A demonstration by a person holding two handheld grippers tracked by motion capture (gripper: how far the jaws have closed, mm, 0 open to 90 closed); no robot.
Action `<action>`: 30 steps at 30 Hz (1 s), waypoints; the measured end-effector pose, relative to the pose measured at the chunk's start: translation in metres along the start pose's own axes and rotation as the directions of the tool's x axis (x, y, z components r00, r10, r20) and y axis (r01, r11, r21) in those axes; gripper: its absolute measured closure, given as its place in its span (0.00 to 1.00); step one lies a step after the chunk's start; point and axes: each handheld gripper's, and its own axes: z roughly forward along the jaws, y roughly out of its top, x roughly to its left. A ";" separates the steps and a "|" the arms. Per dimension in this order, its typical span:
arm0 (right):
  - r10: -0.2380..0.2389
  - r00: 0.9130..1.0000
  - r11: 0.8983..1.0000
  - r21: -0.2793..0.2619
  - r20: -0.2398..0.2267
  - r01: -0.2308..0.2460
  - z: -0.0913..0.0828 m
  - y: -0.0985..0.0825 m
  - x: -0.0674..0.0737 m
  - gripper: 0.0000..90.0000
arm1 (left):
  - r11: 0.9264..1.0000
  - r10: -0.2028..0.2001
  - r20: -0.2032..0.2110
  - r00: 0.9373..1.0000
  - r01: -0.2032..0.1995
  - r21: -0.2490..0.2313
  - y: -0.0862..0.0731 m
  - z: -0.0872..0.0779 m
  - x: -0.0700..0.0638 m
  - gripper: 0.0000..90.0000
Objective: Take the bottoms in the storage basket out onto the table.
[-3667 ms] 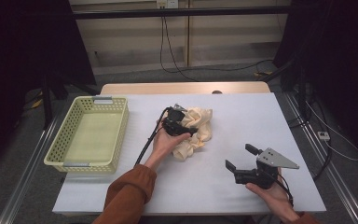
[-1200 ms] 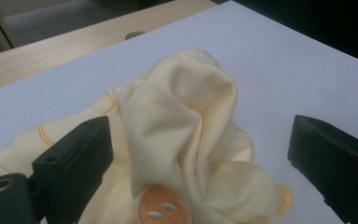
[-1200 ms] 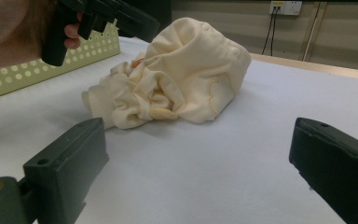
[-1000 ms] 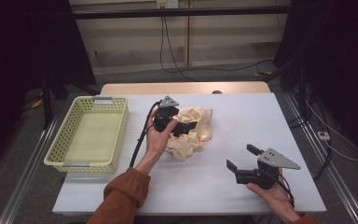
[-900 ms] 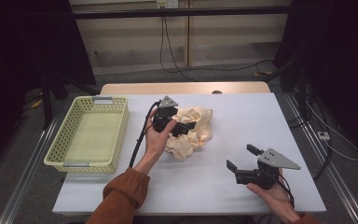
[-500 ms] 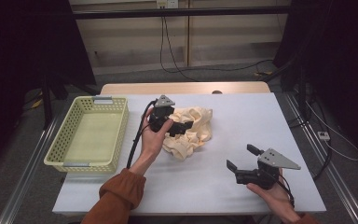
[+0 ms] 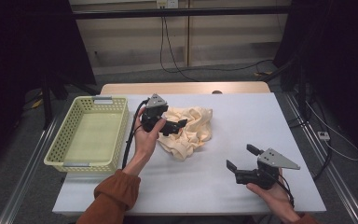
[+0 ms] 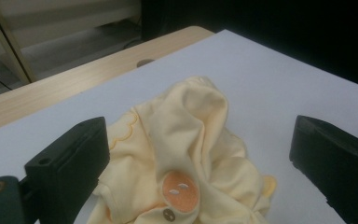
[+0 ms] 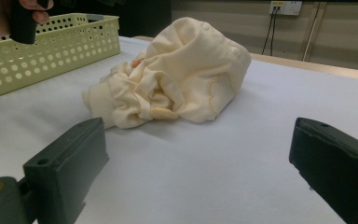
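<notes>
Left gripper [image 7: 176, 127], jaws apart, poised over crumpled pale-yellow cloth garment [image 7: 189, 131] for a grab; right gripper [image 7: 243, 158], jaws apart, idles at near right, clear of it.

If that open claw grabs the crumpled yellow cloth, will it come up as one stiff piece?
Probably not. The cloth lies in soft folds and creases, so it would likely droop and trail. It looks thin, so probably light. The left gripper, jaws wide above it, might catch only a single fold, letting the rest unfurl.
</notes>
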 end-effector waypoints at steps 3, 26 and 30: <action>0.001 1.000 1.000 0.000 0.000 -0.001 0.000 0.000 0.000 0.04 | 1.000 0.009 -0.014 1.000 -0.009 0.010 0.000 -0.003 0.002 0.06; -0.004 1.000 1.000 0.003 -0.004 0.004 0.001 0.000 0.001 0.04 | 0.999 0.028 -0.047 0.998 -0.029 -0.019 -0.002 -0.037 0.003 0.05; -0.003 1.000 1.000 0.004 -0.003 0.003 0.002 0.000 0.001 0.04 | 0.999 0.043 -0.068 0.997 -0.044 -0.016 -0.002 -0.043 0.001 0.05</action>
